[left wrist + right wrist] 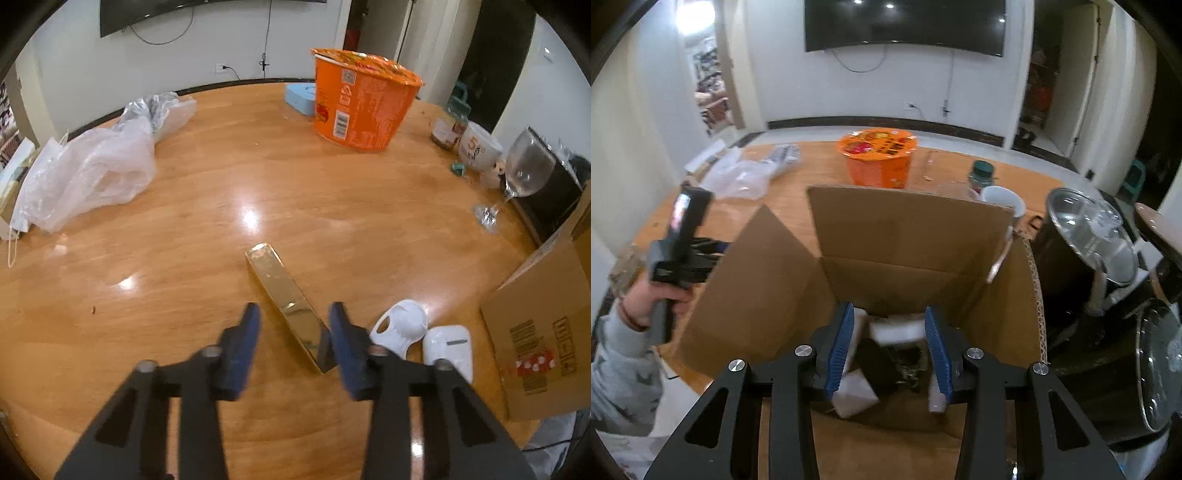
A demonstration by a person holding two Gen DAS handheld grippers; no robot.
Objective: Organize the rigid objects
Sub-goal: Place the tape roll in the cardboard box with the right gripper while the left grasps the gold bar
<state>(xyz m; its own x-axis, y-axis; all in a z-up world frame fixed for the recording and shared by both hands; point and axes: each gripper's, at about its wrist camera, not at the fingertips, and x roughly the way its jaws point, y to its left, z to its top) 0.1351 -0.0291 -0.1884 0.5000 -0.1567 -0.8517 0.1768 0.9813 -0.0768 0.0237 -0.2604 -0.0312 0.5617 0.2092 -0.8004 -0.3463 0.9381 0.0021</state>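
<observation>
A long gold box [286, 299] lies flat on the wooden table [207, 192], its near end between the fingers of my open left gripper [293, 325], which is not closed on it. Two white plastic pieces [402, 326] [448, 349] lie just right of it. My right gripper [890, 332] is open above the open cardboard box [905, 236], whose side also shows in the left wrist view [539, 343]. Inside the box lie white and dark objects [897, 330]. Nothing is held in the right fingers.
An orange noodle cup [360, 101] stands at the far side of the table, with a light blue box [301, 98] behind it. Plastic bags [92, 170] lie at the left. A jar, a mug [478, 147] and a wine glass [524, 166] stand at the right. Black pots [1089, 236] stand right of the carton.
</observation>
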